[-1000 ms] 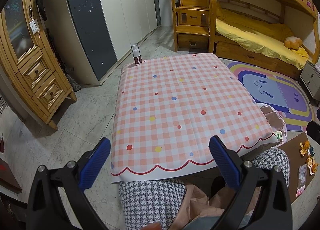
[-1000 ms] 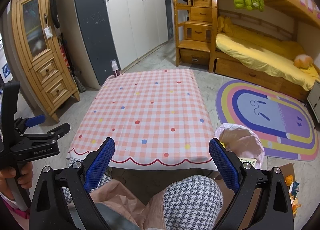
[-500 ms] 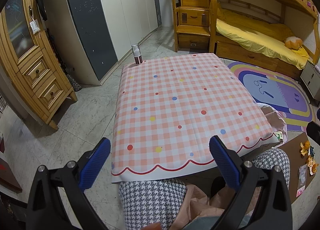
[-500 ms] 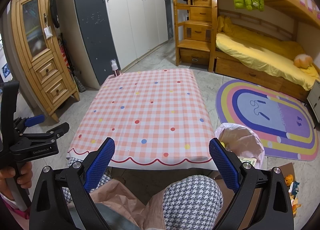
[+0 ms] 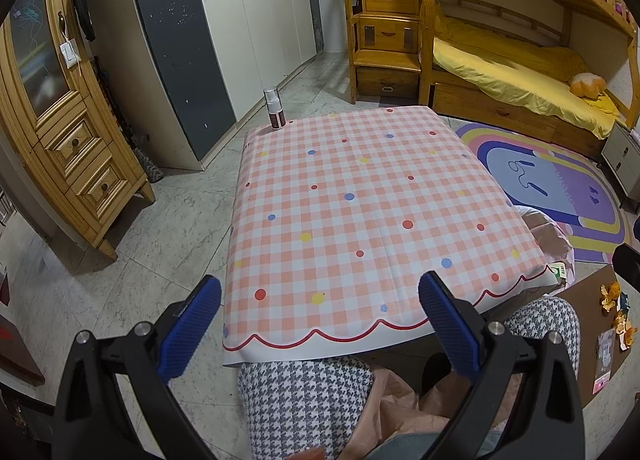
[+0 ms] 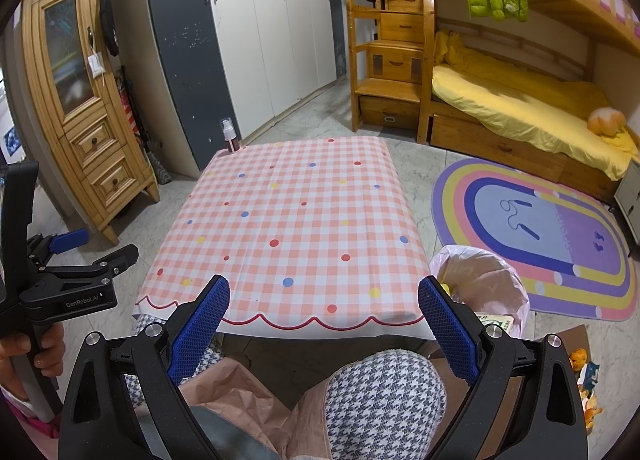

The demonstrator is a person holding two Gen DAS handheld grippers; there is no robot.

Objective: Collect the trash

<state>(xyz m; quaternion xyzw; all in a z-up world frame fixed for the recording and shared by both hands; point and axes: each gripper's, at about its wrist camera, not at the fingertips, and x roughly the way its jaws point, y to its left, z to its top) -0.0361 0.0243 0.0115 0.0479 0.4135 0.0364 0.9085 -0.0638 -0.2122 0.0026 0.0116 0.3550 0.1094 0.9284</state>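
Left gripper point(image 5: 320, 324): jaws spread wide, nothing between them, held above the near scalloped edge of the table point(image 5: 360, 199). Right gripper point(image 6: 324, 324): likewise spread and empty, over the same edge, further right. Left gripper also shows at the left margin of the right wrist view, a hand point(image 6: 24, 356) around its handle.

Trash: none seen on the cloth. Only item on top is a spray bottle point(image 5: 274, 109) standing at the far left corner. Loose orange scraps point(image 5: 618, 312) lie on a cardboard sheet point(image 5: 592, 340) on the floor, right of the knees. Bin point(image 6: 480, 288) with pink liner stands just beside the near right table corner; some items already inside.

Risks (judgement):
- Scraps are small and flat; pads may skid off and scatter them.
- Reaching right and down, the right gripper could hit the table corner or catch the liner and tip the bin.
- Bottle stands close to the edge; a swipe could topple it off.

Room: open floor left of table; right side crowded by bin, cardboard, rug point(image 6: 540, 227). Knees point(image 6: 384, 392) sit tight under the near edge.
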